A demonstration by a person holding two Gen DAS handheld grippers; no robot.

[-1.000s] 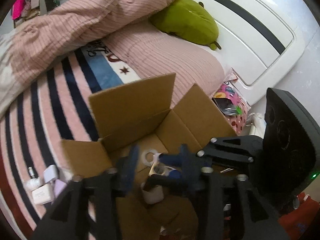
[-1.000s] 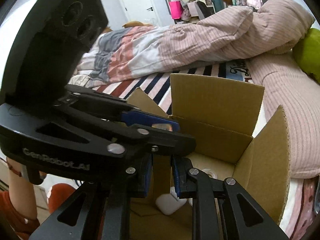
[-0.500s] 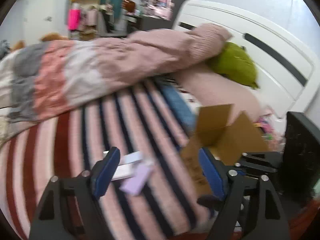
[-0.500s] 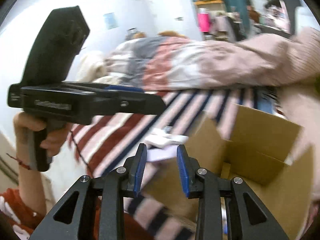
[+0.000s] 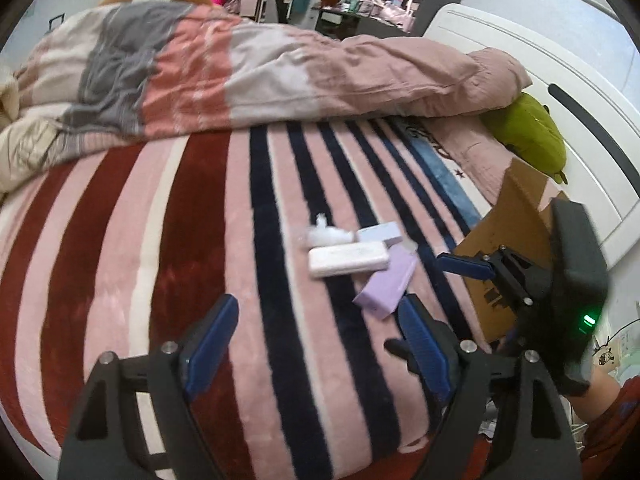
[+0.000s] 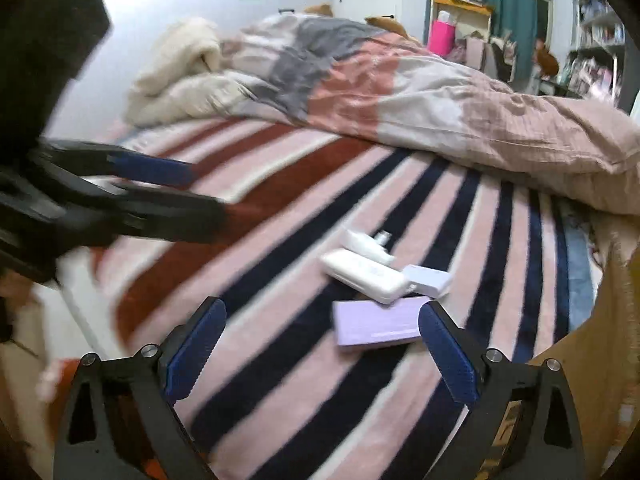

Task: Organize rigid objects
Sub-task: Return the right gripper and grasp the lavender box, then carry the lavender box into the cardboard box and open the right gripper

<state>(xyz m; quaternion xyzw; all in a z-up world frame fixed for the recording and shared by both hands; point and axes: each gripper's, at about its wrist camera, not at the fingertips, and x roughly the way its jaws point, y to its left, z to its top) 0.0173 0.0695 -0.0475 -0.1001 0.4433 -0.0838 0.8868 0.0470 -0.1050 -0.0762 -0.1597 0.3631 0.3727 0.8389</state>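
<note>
Four small items lie bunched on the striped blanket (image 5: 168,240), cardboard box (image 5: 508,256) flanking them and bare stripes elsewhere: lilac box (image 6: 376,326) just ahead of the right gripper (image 6: 320,354), whose jaws just spread empty, and beyond the wide-open left gripper (image 5: 316,344).

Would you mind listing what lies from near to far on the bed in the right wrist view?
Lilac box → white power bank → white plug adapter → crumpled duvet.
</note>
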